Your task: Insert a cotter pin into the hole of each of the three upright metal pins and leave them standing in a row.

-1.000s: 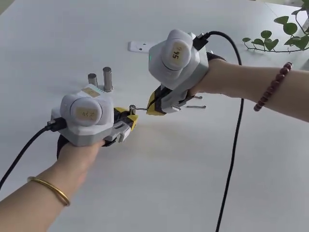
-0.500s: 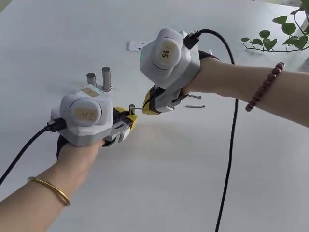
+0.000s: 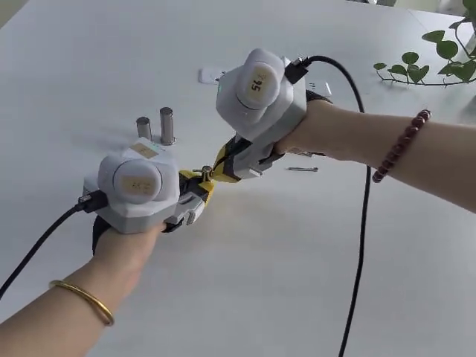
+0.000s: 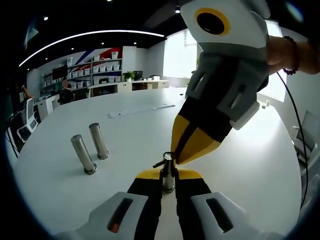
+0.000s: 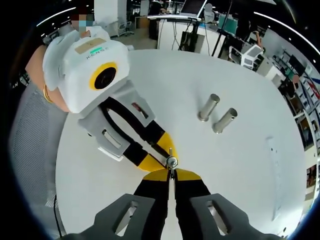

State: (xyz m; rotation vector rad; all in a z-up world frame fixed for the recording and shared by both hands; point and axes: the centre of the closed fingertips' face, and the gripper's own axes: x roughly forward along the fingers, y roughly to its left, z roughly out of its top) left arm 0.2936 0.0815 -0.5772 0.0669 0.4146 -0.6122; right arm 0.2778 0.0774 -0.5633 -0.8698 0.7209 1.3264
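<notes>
A white desk (image 3: 268,290) is seen from my headset, with my two handheld grippers meeting near its middle.

The left gripper (image 3: 198,189) comes in from 7 o'clock. Its fingers (image 4: 146,196) are clamped on the lower shaft of a short metal pin (image 4: 168,173) and hold it upright. I cannot tell whether its base rests on the desk or sits just above it. I judge the grip is kept low so that the cross hole near the top stays clear.

The right gripper (image 3: 220,169) reaches down from 1 o'clock, its yellow tips almost touching the pin's head. Its fingers (image 5: 156,192) are pinched together on a thin cotter pin (image 5: 171,152), held roughly level and aimed at the hole. In the right gripper view the wire's tip shows just past the pin's head at 12 o'clock. From that I judge it is entering the hole or is already part way through. The hole itself is too small to make out.

A second metal pin (image 3: 143,128) and a third metal pin (image 3: 166,124) stand upright side by side at 10 o'clock from the left gripper. I see no cotter in either, so I take this to be the first of the three.

A spare cotter pin (image 3: 301,169) lies flat at 3 o'clock from the right gripper, near enough to pick up for a later pin.
</notes>
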